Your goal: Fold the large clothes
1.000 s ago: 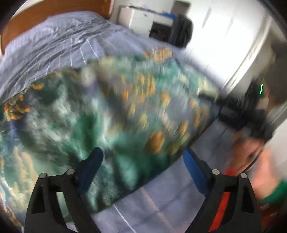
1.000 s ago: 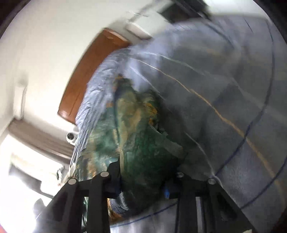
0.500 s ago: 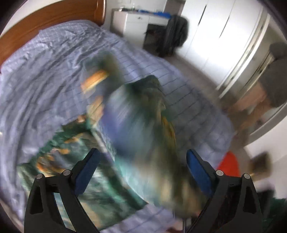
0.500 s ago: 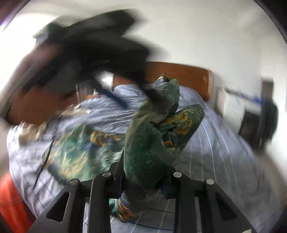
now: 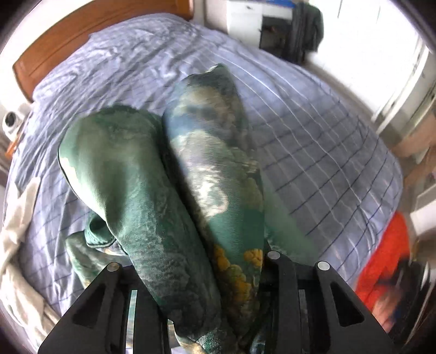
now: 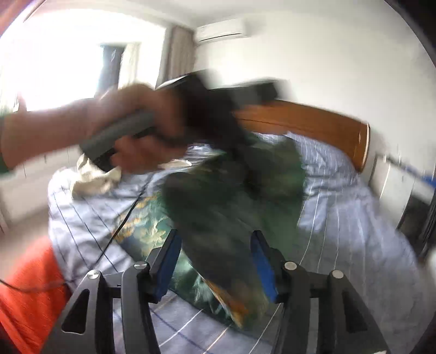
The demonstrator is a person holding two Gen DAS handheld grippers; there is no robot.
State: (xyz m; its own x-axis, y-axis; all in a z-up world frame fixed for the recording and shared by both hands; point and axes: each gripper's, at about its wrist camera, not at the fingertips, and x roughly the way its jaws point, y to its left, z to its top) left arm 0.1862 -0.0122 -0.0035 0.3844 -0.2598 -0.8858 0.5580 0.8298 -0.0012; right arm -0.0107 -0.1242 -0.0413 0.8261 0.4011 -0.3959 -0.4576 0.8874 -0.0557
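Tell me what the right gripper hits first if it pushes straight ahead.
Likely the green garment: it hangs blurred between and just beyond the right gripper's open fingers. Behind it lies the bed. Depth is unclear in the blur.

– Where does the garment sit?

– Bunched between the fingers of my left gripper, trailing down onto the bed. My right gripper stands spread around its hanging part.

– What lies beyond?

– The headboard at the far left; a cabinet behind the bed, far right. A pale cloth lies on the bed's near left edge.
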